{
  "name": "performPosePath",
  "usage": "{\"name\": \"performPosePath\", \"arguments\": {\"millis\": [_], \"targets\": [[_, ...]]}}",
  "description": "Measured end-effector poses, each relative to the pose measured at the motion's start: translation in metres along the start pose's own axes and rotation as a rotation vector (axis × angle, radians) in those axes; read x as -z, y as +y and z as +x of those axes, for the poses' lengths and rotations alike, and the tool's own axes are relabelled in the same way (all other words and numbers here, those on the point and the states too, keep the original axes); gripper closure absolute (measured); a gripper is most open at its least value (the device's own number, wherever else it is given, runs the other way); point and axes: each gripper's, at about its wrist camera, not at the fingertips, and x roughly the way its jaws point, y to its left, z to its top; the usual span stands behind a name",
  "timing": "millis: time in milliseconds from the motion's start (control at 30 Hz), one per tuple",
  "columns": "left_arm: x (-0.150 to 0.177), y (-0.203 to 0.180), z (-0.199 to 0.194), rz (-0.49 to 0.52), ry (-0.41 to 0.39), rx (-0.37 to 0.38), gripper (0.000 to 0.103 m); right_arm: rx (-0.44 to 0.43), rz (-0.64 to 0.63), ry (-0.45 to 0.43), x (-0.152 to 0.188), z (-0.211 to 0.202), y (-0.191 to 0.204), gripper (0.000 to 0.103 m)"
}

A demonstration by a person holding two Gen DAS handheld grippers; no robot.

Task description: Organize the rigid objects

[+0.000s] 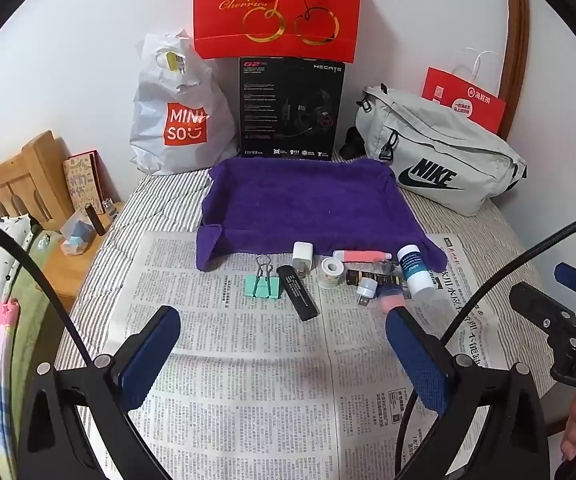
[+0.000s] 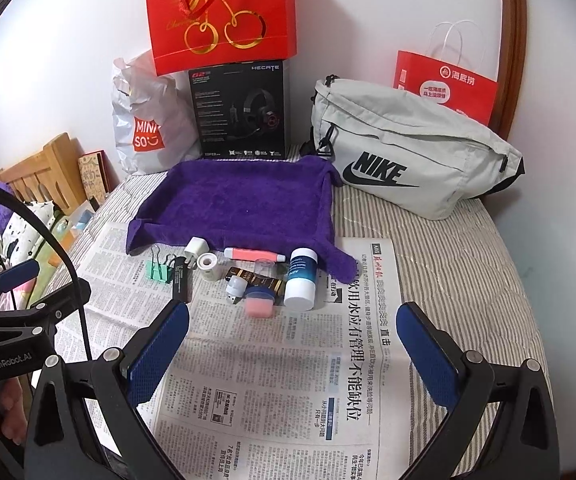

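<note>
Small items lie in a row on a newspaper in front of a purple towel: a green binder clip, a black stick, a white charger plug, a tape roll, a pink-orange marker, a white-and-teal bottle, a small white USB light and a pink-and-blue piece. My left gripper is open and empty, short of the row. My right gripper is open and empty, just short of the bottle and towel.
Behind the towel stand a Miniso plastic bag, a black headset box, a red gift bag, a grey Nike bag and a red paper bag. A wooden shelf with small things is at the left.
</note>
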Motion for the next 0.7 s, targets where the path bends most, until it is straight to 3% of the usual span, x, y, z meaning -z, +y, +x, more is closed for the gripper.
{"name": "performPosePath", "arguments": {"millis": [700], "targets": [[0.0013, -0.0043, -0.0054, -0.001, 0.002, 0.009, 0.000, -0.002, 0.011, -0.009, 0.0003, -0.0056, -0.0044, 0.001]]}}
